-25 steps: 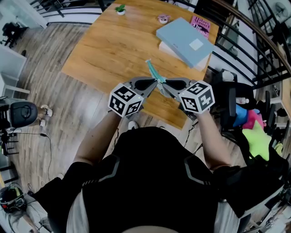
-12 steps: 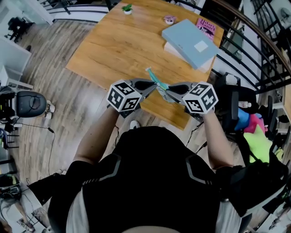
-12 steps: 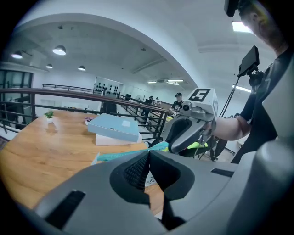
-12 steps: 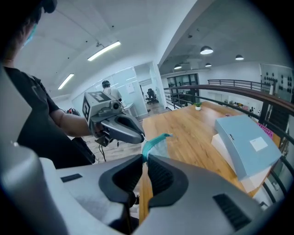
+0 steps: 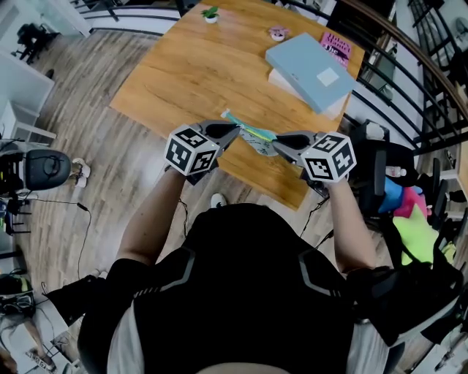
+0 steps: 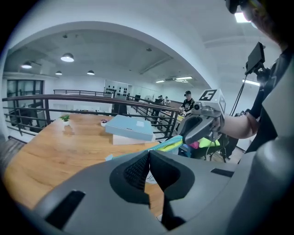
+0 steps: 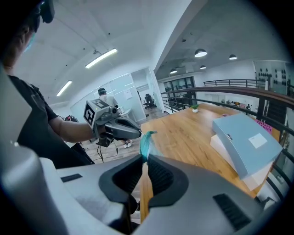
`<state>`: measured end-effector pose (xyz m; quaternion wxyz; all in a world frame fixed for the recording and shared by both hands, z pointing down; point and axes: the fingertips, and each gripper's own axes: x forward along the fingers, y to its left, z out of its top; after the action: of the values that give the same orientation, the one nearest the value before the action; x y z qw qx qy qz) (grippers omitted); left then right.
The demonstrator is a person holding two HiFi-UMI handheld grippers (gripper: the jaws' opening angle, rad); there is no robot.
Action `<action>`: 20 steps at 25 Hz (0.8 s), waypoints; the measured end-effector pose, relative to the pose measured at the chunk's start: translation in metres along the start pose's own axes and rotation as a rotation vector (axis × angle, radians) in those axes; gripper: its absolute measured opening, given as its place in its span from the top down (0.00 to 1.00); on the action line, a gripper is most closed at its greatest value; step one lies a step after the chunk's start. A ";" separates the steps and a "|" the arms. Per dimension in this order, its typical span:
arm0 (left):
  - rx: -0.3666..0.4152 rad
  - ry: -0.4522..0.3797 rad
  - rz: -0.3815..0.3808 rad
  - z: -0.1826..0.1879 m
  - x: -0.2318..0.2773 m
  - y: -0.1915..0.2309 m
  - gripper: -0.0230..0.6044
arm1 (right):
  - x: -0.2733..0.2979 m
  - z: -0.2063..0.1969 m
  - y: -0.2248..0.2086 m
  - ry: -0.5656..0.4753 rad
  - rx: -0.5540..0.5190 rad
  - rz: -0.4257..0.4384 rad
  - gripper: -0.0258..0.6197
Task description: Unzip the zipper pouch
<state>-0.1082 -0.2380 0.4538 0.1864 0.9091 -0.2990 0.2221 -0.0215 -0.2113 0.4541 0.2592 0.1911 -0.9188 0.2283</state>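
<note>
A small teal-edged zipper pouch (image 5: 254, 136) hangs in the air over the near edge of the wooden table (image 5: 190, 73), stretched between both grippers. My left gripper (image 5: 235, 130) is shut on its upper zipper edge; the pull itself is hidden between the pads. My right gripper (image 5: 278, 142) is shut on the pouch's right end. In the left gripper view the closed left gripper (image 6: 148, 158) hides most of the pouch (image 6: 169, 145), which runs to the right gripper (image 6: 183, 137). In the right gripper view the right gripper (image 7: 145, 160) pinches the pouch (image 7: 146, 140), with the left gripper (image 7: 138, 133) at its far end.
A light blue box (image 5: 311, 66) lies on a white book at the table's far right, beside a pink book (image 5: 336, 44). A small potted plant (image 5: 210, 13) and a pink trinket (image 5: 277, 33) stand at the far edge. A railing and a chair with bright items (image 5: 406, 212) are at the right.
My left gripper has moved left and away from the right one. The pouch has swung from steep to nearly level between them and is drawn out longer.
</note>
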 end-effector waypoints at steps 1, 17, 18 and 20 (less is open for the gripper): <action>-0.009 -0.003 0.010 -0.001 -0.002 0.004 0.92 | 0.000 0.000 -0.001 -0.005 0.006 -0.001 0.89; -0.106 -0.024 0.141 -0.011 -0.034 0.064 0.92 | 0.001 0.010 -0.018 -0.035 0.042 -0.036 0.89; -0.107 -0.023 0.144 -0.013 -0.035 0.066 0.91 | 0.001 0.010 -0.019 -0.037 0.044 -0.036 0.89; -0.108 -0.023 0.150 -0.014 -0.036 0.068 0.91 | 0.003 0.009 -0.019 -0.039 0.047 -0.034 0.88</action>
<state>-0.1810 -0.2654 0.4607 0.2146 0.8753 -0.3798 0.2087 -0.0188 -0.2325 0.4549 0.2405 0.2173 -0.9146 0.2417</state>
